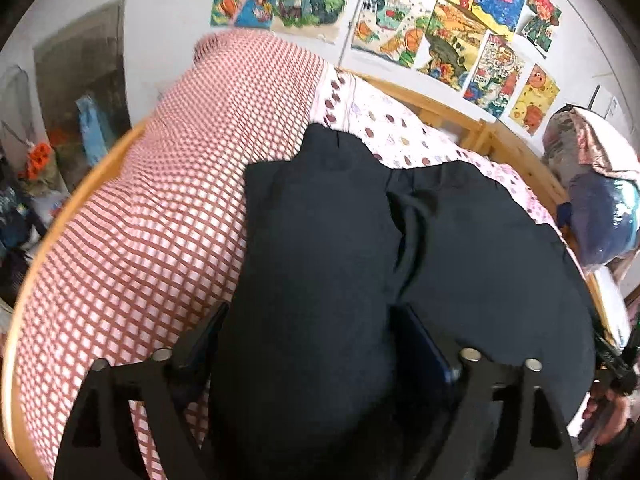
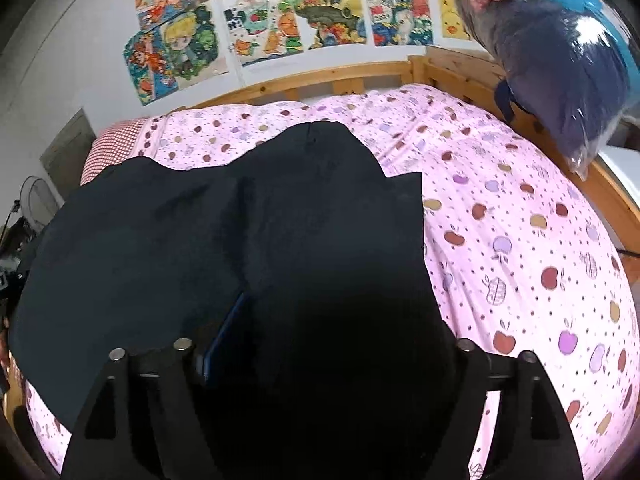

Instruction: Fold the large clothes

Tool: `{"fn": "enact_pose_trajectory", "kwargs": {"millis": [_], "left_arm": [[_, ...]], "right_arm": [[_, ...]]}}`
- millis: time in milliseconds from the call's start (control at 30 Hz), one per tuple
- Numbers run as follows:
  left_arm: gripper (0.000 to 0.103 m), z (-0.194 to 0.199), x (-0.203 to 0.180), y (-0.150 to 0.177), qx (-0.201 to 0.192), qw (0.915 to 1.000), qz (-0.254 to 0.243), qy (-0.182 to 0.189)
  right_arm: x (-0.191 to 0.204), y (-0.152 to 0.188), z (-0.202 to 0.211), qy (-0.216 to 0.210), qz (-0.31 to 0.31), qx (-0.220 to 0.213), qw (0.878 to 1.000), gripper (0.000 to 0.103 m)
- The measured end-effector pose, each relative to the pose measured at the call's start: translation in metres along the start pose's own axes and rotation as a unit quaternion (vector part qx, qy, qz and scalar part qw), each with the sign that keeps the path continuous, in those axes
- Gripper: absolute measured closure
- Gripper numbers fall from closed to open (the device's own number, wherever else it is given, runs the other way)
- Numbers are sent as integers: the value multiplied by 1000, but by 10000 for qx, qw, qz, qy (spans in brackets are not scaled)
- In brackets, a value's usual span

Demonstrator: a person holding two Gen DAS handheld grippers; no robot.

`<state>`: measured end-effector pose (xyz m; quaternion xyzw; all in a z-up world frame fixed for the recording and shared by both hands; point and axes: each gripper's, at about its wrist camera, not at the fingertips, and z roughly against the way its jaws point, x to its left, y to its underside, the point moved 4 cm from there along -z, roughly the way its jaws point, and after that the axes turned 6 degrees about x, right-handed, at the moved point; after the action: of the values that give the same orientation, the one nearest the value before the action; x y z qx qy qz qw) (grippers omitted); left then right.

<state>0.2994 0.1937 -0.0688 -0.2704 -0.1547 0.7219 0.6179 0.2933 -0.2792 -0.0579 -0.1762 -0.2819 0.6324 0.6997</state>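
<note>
Black garment [image 2: 248,240] drapes over right gripper [image 2: 332,344], hiding its right finger; near hem cut off by frame. Left-view shelf clutter [image 1: 36,168] blurred.

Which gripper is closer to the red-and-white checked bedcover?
Left. The left gripper sits at the dark garment edge bordering the red-and-white checked bedcover; the right gripper is over the garment's other side, toward the pink apple-print sheet.

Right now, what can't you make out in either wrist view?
- Left wrist: the black garment fills the gap between the jaws, hiding any grip; its near hem is cut off by the bottom edge.
- Right wrist: same garment covers the right jaw; near part too dark.
</note>
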Motion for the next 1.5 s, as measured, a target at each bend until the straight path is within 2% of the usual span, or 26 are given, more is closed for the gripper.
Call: {"fn": "enact_pose_trajectory", "kwargs": {"millis": [100, 200, 233, 300, 333, 533, 700, 933, 1267, 1500], "left_arm": [[11, 3, -1, 2, -46, 10000, -4, -39], [1, 8, -1, 4, -116, 9997, -13, -195], [1, 11, -3, 4, -216, 9994, -32, -282], [0, 18, -6, 6, -383, 9985, -83, -386], [0, 22, -8, 7, -468, 9979, -111, -433], [0, 40, -24, 14, -724, 9954, -279, -571], [0, 50, -38, 25, -624, 9948, -421, -691], [0, 75, -50, 38, -783, 9943, -540, -491], [0, 107, -67, 63, -1029, 9890, -871, -603], [0, 126, -71, 76, -1202, 9869, -896, -589]], "right_arm": [[-3, 3, -1, 121, -105, -45, 9999, 21], [0, 5, 2, 194, -54, -99, 9997, 21], [2, 6, 3, 231, -19, -121, 9997, 19], [5, 7, 9, 423, 71, -263, 9987, 7], [4, 5, 13, 465, 121, -354, 9982, 6], [8, 6, 36, 455, 244, -653, 9965, 6], [13, 9, 53, 505, 294, -847, 9947, 6], [27, 15, 78, 348, 358, -1085, 9928, 5], [46, 35, 117, 26, 451, -1406, 9890, 4], [58, 52, 136, 28, 560, -1537, 9865, 4]]}}
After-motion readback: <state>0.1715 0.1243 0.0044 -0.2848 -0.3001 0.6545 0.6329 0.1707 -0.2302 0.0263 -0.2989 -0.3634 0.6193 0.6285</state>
